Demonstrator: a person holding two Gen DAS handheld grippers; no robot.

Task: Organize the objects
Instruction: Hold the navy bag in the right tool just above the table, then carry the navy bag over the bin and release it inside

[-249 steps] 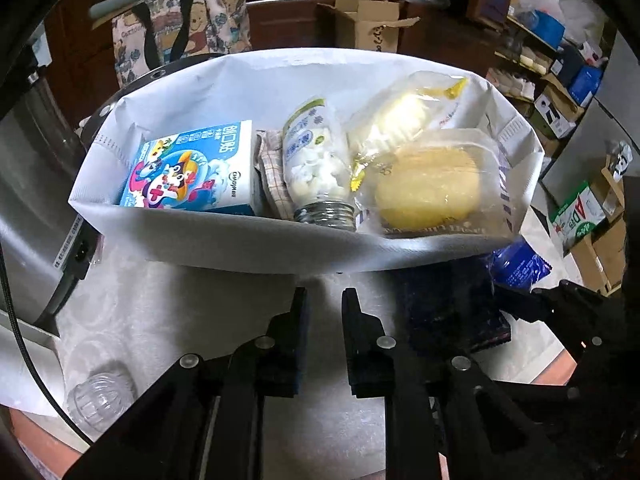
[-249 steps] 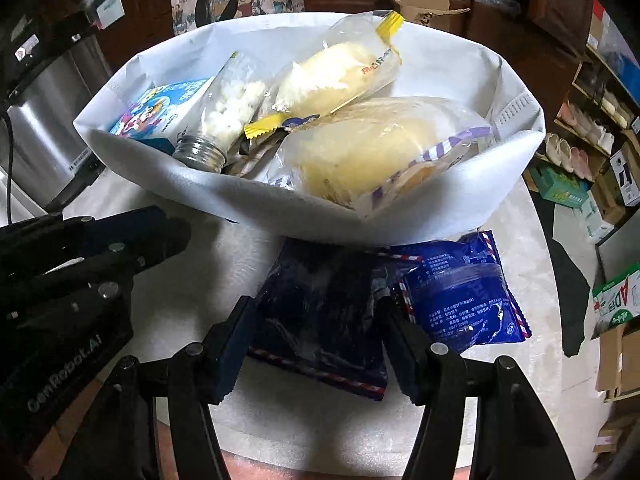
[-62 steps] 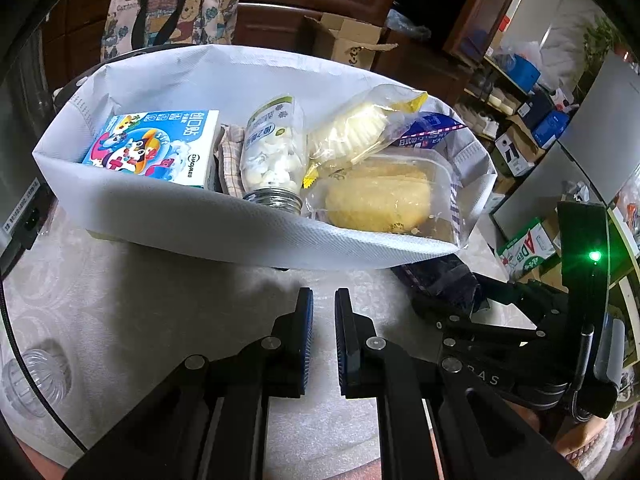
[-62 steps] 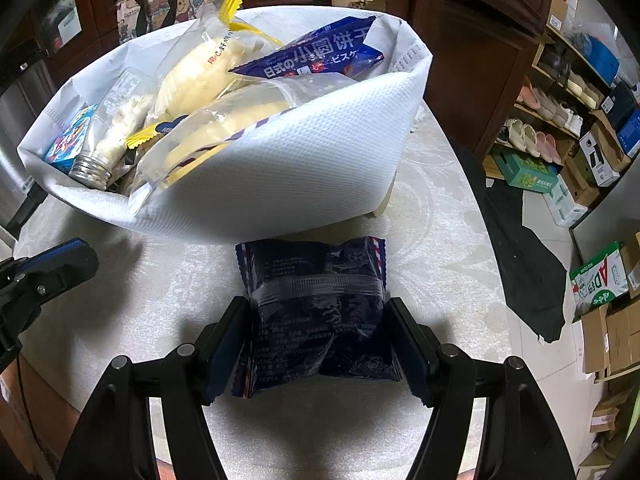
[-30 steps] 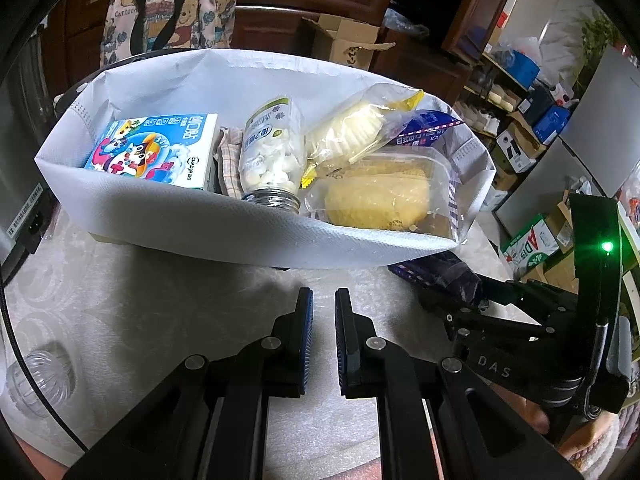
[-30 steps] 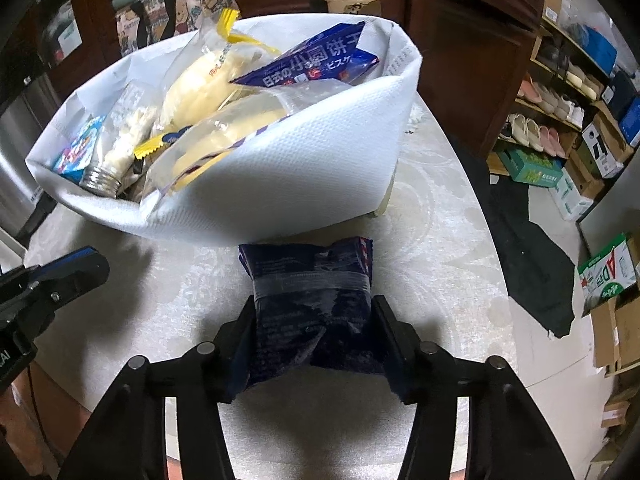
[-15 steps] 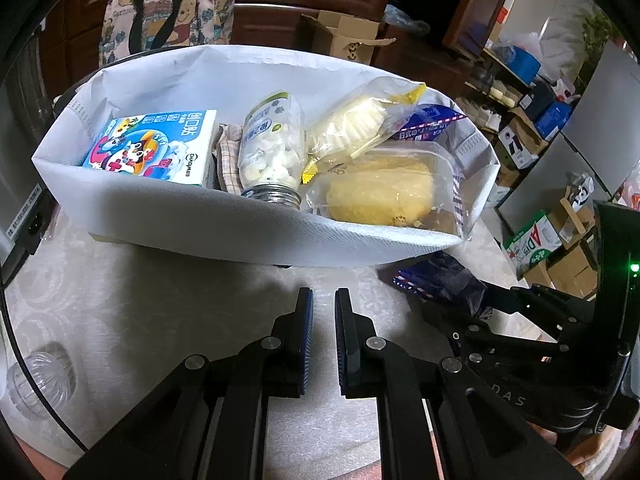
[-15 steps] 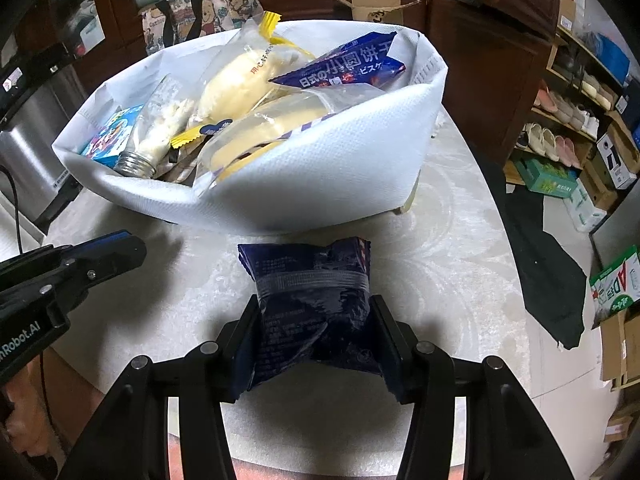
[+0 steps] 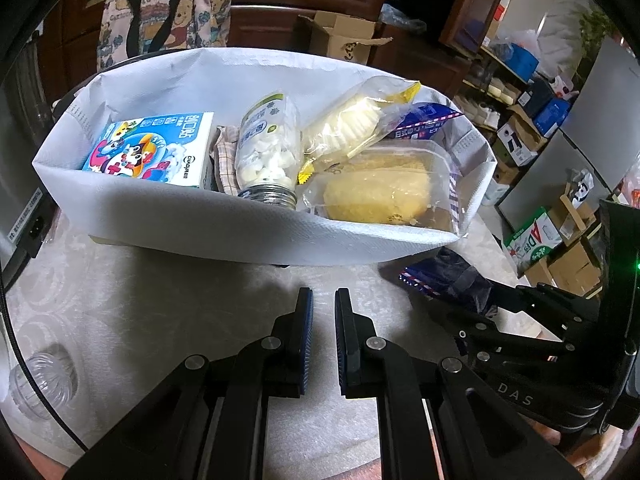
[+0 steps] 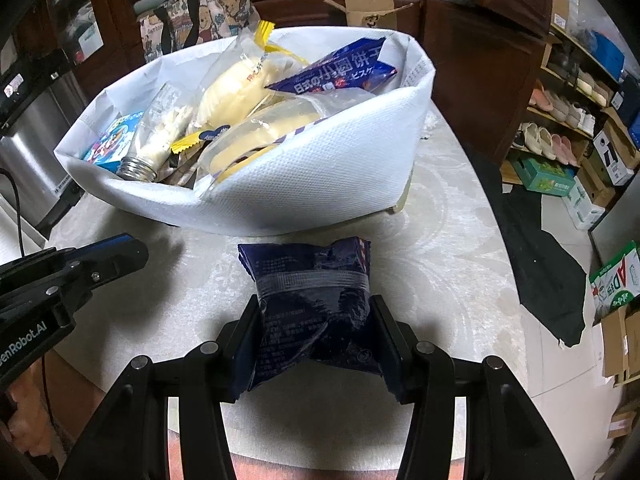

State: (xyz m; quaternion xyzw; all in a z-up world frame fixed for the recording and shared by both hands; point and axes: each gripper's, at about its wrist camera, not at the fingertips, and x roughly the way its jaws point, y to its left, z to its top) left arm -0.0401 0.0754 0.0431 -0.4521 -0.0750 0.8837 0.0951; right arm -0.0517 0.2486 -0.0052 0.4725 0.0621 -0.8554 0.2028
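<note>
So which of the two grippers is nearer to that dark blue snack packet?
Right. The right gripper is shut on the dark blue snack packet; the left gripper sits shut and empty, off to the packet's side.

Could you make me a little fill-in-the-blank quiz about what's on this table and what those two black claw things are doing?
1. The right gripper has its jaws closed on a dark blue ____.
2. The left gripper holds ____ between its jaws.
3. The glass jar of white pieces lies inside the white ____.
4. The cartoon carton sits at the bag's ____ end in the left wrist view.

Missing words: snack packet; nothing; bag; left
</note>
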